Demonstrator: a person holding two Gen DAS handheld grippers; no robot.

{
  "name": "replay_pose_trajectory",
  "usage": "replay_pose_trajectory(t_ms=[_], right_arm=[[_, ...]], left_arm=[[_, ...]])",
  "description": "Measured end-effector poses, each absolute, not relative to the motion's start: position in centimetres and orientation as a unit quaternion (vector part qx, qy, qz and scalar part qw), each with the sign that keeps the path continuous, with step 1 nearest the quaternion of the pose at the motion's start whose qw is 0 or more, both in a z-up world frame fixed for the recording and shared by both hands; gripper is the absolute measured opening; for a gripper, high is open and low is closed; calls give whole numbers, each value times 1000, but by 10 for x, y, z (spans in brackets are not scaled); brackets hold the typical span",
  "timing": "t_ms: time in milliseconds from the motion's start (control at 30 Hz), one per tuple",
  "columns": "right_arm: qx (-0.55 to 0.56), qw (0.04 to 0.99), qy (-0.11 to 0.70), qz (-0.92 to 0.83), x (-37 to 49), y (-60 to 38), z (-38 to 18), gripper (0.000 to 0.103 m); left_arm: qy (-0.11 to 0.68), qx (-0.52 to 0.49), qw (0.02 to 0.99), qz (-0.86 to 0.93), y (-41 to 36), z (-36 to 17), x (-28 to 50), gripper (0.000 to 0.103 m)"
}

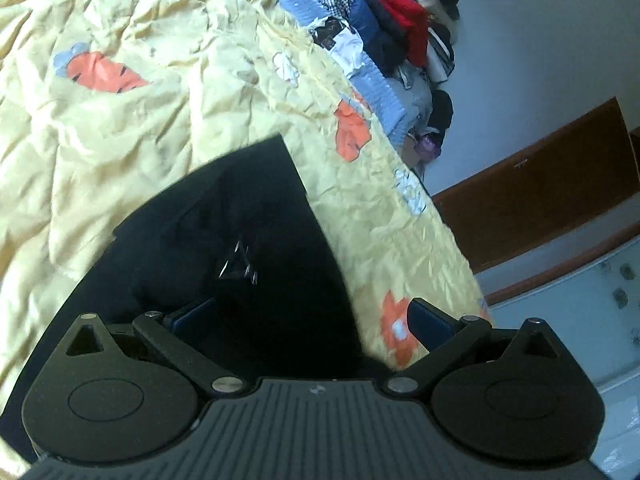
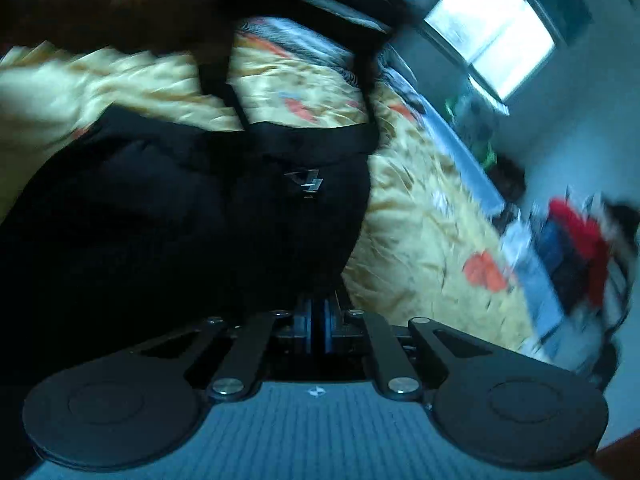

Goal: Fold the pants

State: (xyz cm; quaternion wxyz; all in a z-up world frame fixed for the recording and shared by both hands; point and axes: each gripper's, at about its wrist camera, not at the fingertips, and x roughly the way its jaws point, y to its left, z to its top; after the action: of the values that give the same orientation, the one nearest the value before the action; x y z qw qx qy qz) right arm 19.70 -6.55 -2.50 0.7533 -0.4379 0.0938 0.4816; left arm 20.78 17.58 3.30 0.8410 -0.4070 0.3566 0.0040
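Observation:
The black pants point(image 1: 224, 248) lie on a yellow quilt point(image 1: 140, 120) with orange carrot prints. They carry a small silver logo point(image 1: 239, 264). My left gripper point(image 1: 308, 320) is open, its blue pads wide apart over the pants' right edge. In the blurred right wrist view the pants point(image 2: 180, 216) fill the left and centre, waistband at the far end. My right gripper point(image 2: 318, 320) is shut, its blue pads pressed together on the near edge of the pants. A dark arm or the other gripper point(image 2: 160, 8) shows blurred at the top.
A pile of red, navy and black clothes point(image 1: 404, 28) lies at the far edge of the bed, also in the right wrist view point(image 2: 576, 248). A brown wooden board point(image 1: 540, 192) and white wall stand to the right. A bright window point(image 2: 492, 28) is beyond the bed.

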Motion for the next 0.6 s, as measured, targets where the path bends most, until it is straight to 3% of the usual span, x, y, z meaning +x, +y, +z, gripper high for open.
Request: replay_pose_trajectory(t_ms=[267, 400, 433, 500, 533, 600], right_arm=[[-511, 729, 12, 455, 147, -71, -43, 6], [-530, 722, -7, 445, 132, -73, -50, 6], [-528, 723, -8, 445, 130, -73, -50, 6], [-527, 725, -8, 442, 130, -74, -50, 6], [-527, 727, -8, 441, 130, -73, -49, 6], [-523, 730, -3, 439, 129, -72, -50, 6]], left_arm=[[383, -501, 776, -5, 189, 10, 215, 97], [379, -510, 772, -6, 188, 12, 209, 87], [377, -511, 772, -6, 186, 13, 209, 81], [369, -508, 778, -10, 181, 18, 206, 55], [365, -502, 784, -11, 178, 21, 204, 34], [357, -481, 800, 0, 171, 26, 195, 19]])
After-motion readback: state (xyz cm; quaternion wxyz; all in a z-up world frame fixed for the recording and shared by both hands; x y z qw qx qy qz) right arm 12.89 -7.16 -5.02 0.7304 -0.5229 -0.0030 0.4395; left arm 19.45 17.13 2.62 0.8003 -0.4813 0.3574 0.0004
